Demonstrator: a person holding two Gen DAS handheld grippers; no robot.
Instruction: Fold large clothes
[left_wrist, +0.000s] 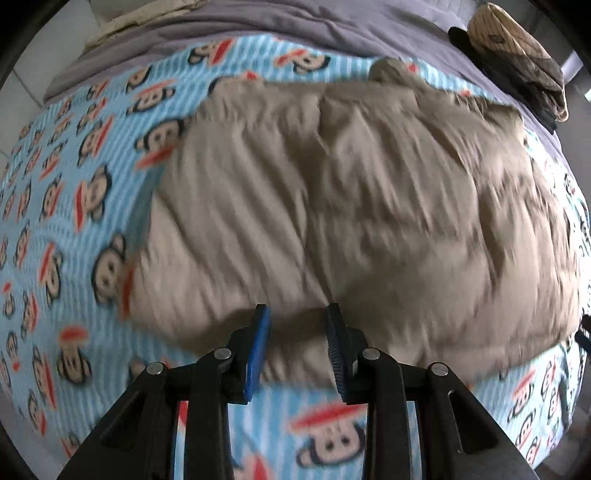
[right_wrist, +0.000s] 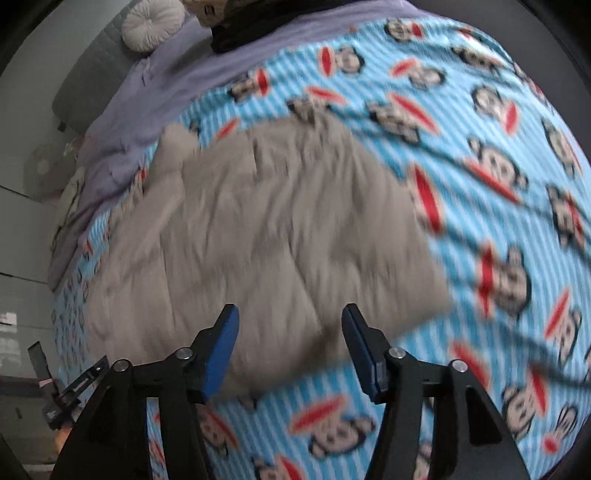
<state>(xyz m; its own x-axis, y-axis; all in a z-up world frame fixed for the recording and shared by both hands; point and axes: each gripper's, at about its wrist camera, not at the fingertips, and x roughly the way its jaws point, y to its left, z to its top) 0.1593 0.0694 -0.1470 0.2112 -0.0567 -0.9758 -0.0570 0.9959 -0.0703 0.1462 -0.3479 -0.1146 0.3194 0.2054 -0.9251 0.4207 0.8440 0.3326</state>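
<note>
Both wrist views close above the same beige garment (left_wrist: 351, 206) (right_wrist: 258, 236).

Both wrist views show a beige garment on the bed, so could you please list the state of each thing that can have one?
Beige garment: spread flat on the blanket, wrinkled, not held.
Monkey-print blanket: laid over the bed, under the garment.
Left tongs: open, at the garment's near edge, gripping nothing.
Right tongs: open wide, over the garment's near edge, gripping nothing.
Patterned clothes pile: bunched on the grey bedding.

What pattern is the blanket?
Light blue stripes with cartoon monkey faces; clearest in the left wrist view.
</note>
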